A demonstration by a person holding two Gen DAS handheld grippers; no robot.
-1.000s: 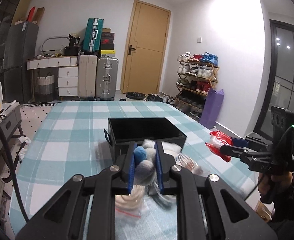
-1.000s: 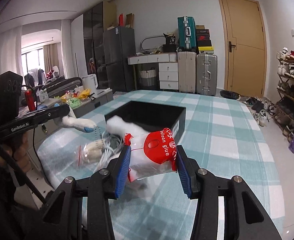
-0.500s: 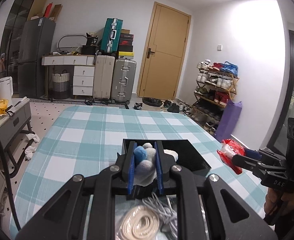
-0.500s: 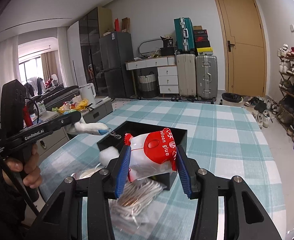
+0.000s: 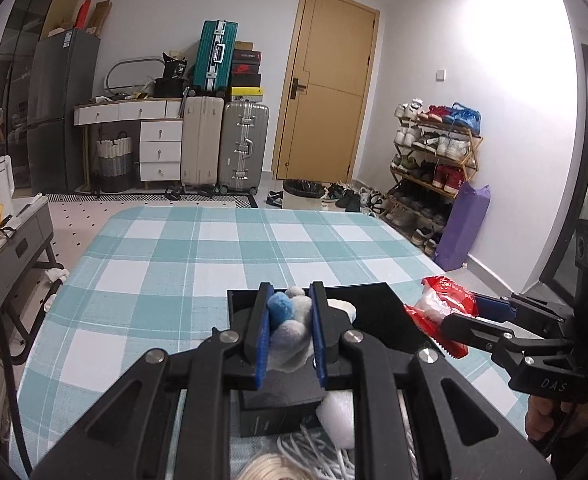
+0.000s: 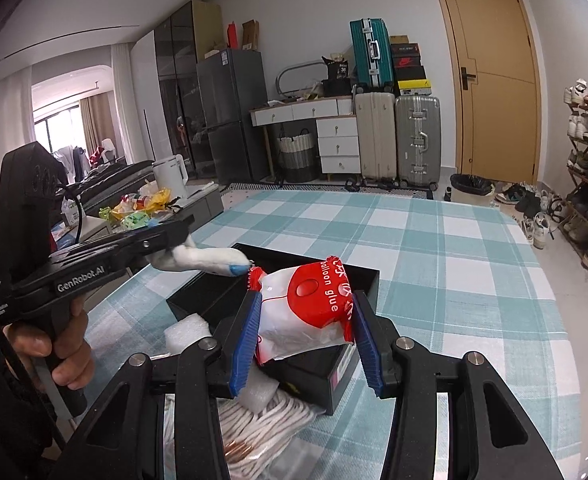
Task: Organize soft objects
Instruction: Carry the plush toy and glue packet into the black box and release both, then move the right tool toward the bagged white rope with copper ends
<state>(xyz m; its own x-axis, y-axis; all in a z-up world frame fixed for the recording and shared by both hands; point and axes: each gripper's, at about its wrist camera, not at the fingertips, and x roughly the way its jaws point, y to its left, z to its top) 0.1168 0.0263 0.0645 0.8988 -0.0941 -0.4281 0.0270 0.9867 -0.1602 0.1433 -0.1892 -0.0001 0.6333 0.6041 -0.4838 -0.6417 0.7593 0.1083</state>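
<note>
Packet (image 6: 307,316) clamped between right jaws

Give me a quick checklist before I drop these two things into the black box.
1. Left tool grips the pom-pom bundle: ok.
2. Right tool grips the balloon glue bag: ok.
3. Black box open on top: ok.
4. Free room inside box: cannot tell, the held items hide it.
5. Both items over the box: ok.
6. Foam piece and rope bundle outside box, beside it: not ok.

White walls, tan door (image 5: 325,92), suitcases (image 5: 222,140), shoe rack (image 5: 433,164), checked tablecloth (image 5: 214,248)
</note>
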